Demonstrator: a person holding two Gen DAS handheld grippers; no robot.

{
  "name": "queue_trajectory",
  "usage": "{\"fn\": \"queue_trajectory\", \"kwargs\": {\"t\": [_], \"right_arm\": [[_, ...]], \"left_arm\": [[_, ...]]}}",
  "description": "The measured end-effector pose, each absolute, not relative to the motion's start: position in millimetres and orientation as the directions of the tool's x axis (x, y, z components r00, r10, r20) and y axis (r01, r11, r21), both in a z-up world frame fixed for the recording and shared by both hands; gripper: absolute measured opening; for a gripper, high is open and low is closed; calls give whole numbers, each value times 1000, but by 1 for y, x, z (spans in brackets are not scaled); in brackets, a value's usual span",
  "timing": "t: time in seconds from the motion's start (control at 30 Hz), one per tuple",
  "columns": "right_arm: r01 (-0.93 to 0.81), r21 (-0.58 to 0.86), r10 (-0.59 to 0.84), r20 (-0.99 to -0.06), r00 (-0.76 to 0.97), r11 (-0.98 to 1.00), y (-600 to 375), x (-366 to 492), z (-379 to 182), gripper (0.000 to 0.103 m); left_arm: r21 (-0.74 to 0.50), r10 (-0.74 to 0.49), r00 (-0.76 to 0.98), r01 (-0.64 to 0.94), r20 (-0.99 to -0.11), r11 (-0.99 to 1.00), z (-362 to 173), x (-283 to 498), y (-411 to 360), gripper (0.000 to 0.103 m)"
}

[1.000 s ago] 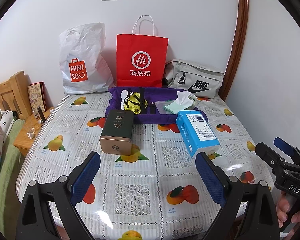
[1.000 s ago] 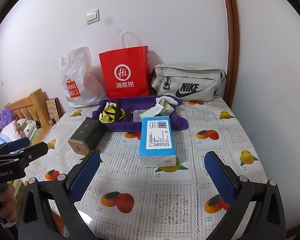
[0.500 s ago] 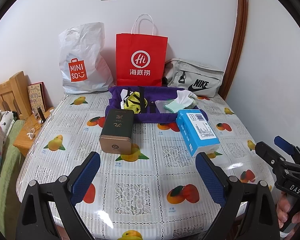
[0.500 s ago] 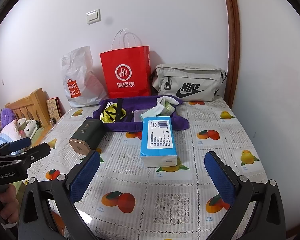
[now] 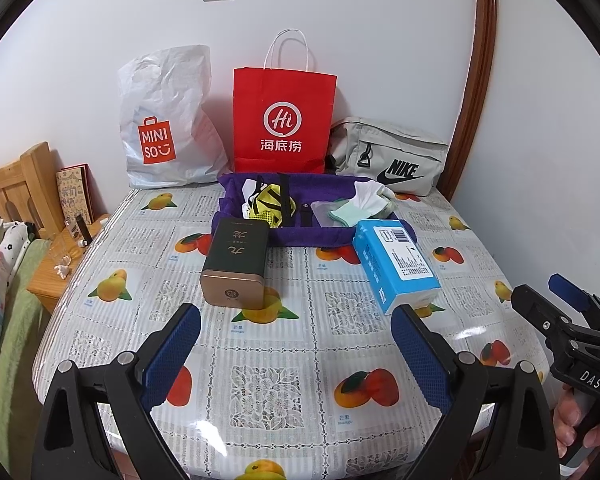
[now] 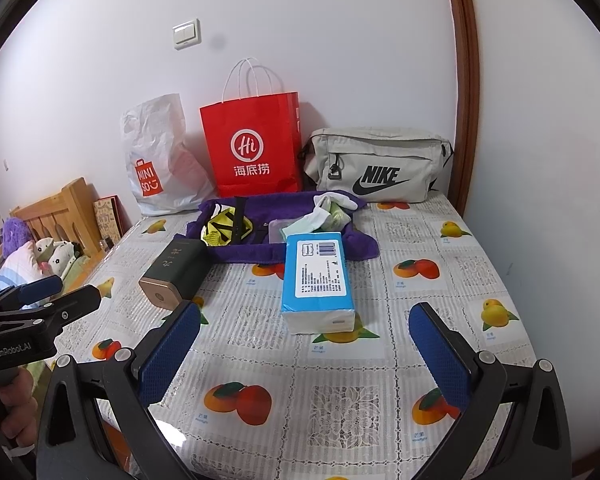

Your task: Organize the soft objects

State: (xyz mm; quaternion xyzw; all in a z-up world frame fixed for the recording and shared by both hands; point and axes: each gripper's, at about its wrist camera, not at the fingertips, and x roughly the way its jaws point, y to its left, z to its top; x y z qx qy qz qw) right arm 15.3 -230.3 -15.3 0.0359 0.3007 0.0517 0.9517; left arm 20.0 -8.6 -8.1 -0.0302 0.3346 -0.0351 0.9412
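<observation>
A purple fabric tray (image 5: 240, 227) (image 6: 360, 246) lies toward the back of the table. It holds a yellow and black cloth (image 5: 266, 204) (image 6: 224, 228) at its left and pale green and white cloths (image 5: 358, 204) (image 6: 324, 212) at its right. A blue tissue pack (image 5: 396, 264) (image 6: 318, 276) and a dark green tin (image 5: 238, 260) (image 6: 176, 272) lie in front of it. My left gripper (image 5: 296, 356) hovers open over the table's near edge, empty. My right gripper (image 6: 302, 356) is open and empty too, just short of the tissue pack.
A white Miniso bag (image 5: 168, 120), a red paper bag (image 5: 284, 120) and a grey Nike pouch (image 5: 392, 158) stand against the back wall. A wooden headboard (image 5: 16, 184) and bedding lie left of the table. The right wall is close to the table's right side.
Both grippers have barely shifted; the views have crept slightly and nothing on the table has moved.
</observation>
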Motion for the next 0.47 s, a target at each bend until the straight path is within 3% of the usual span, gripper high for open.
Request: {"fn": "queue_trajectory", "kwargs": {"t": [0.47], "right_arm": [[-78, 100, 121, -567, 815, 992, -229, 13, -15, 103]], "left_arm": [[-77, -83, 779, 44, -622, 996, -7, 20, -6, 96]]}}
